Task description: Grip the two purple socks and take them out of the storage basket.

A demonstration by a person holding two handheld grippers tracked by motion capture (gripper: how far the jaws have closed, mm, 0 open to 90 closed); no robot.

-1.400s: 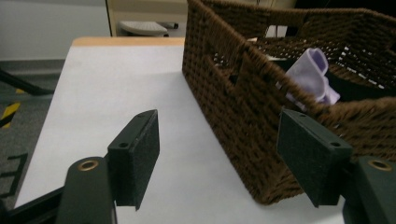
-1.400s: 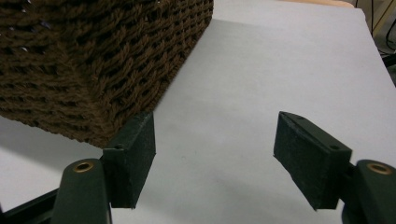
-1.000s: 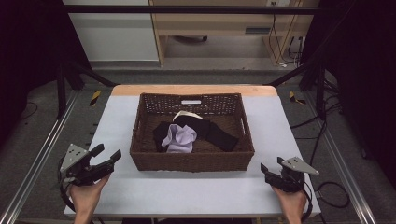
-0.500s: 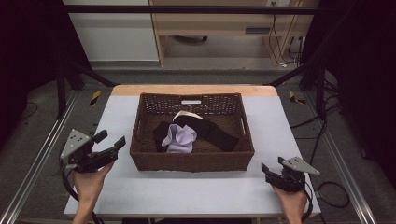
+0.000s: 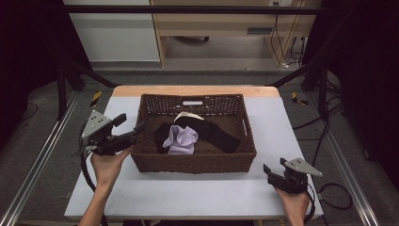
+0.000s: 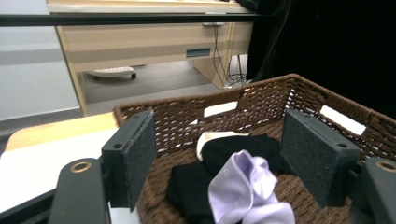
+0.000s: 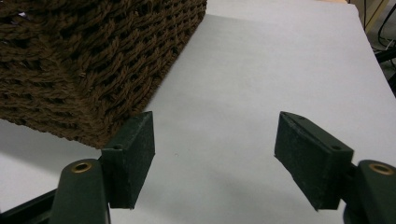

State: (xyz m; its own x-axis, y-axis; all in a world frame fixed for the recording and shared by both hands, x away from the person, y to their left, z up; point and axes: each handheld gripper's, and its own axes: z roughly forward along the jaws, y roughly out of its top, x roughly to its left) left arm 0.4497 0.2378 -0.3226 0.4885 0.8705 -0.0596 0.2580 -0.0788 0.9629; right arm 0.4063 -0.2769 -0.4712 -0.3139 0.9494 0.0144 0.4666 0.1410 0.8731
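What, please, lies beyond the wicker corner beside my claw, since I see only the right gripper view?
Observer: The wicker basket holds a lilac cloth lying on black garments.
Operator: Thank you; where is the other claw?
Observer: The left claw hangs at the basket's left rim, jaws open, aimed at the lilac cloth.
Operator: Is anything else in the basket?
Observer: A cream-coloured piece peeks from behind the black garments.
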